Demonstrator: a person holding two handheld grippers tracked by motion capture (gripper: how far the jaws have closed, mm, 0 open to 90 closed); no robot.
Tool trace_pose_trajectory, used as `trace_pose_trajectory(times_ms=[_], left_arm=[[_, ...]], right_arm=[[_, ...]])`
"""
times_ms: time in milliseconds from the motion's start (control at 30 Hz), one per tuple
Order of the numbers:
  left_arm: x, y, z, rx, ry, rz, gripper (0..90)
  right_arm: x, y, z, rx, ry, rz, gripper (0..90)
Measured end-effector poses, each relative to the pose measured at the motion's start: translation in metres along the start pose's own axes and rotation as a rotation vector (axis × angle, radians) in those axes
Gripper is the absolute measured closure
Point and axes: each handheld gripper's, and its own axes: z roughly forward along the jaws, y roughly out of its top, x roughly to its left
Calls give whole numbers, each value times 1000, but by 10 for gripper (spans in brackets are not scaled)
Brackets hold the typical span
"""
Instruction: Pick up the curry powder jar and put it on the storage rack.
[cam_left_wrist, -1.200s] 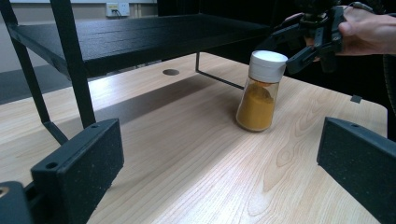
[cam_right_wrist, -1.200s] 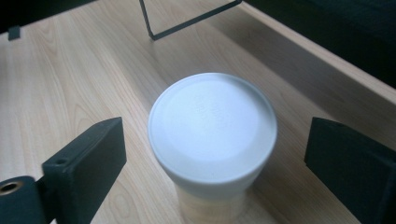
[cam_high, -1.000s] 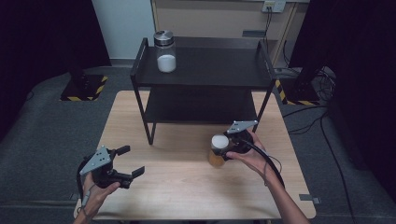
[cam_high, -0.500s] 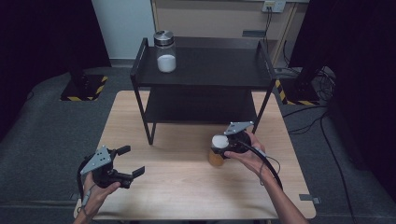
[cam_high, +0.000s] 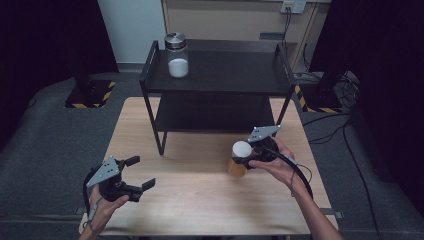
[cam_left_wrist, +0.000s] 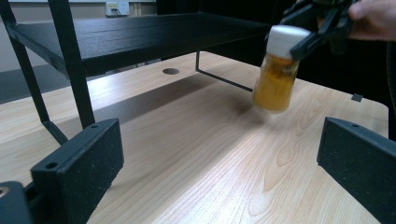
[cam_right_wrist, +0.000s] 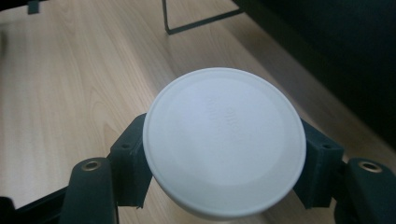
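Note:
A small jar (cam_high: 237, 165) with a white lid (cam_right_wrist: 224, 140) and orange-yellow contents hangs just above the wooden table (cam_high: 200, 200), right of centre. My right gripper (cam_high: 243, 155) is shut on it, with the pads pressed to both sides just under the lid. From the left gripper view, the jar (cam_left_wrist: 275, 79) looks blurred and lifted, with the right gripper (cam_left_wrist: 303, 32) clamped at its top. My left gripper (cam_high: 142, 172) is held at the front left of the table. Its jaws are open with nothing between them.
A black two-level metal rack (cam_high: 220, 75) stands on the back half of the table. On the left end of its top shelf is a glass jar (cam_high: 177, 55) with a metal lid and white powder. Grey floor surrounds the table.
My right gripper has closed on the jar's top and raised it slightly off the table. The left gripper has stayed where it was.

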Motion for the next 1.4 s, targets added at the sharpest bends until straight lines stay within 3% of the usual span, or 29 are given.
trace_pose_trajectory(times_ms=[200, 400, 533, 1000, 1400], left_arm=[[0, -1, -1, -5, 2, -3, 0], [0, 0, 0, -3, -1, -4, 0], [0, 0, 0, -2, -1, -5, 0], [1, 0, 1, 1, -4, -9, 0], [1, -1, 1, 3, -7, -11, 0]], right_arm=[[1, 19, -23, -3, 12, -48, 341], [-8, 40, -46, -5, 75, -76, 341], [-11, 57, -61, -7, 92, -97, 341], [-27, 107, -105, -19, 141, -76, 341], [-41, 157, -138, -20, 145, -58, 341]])
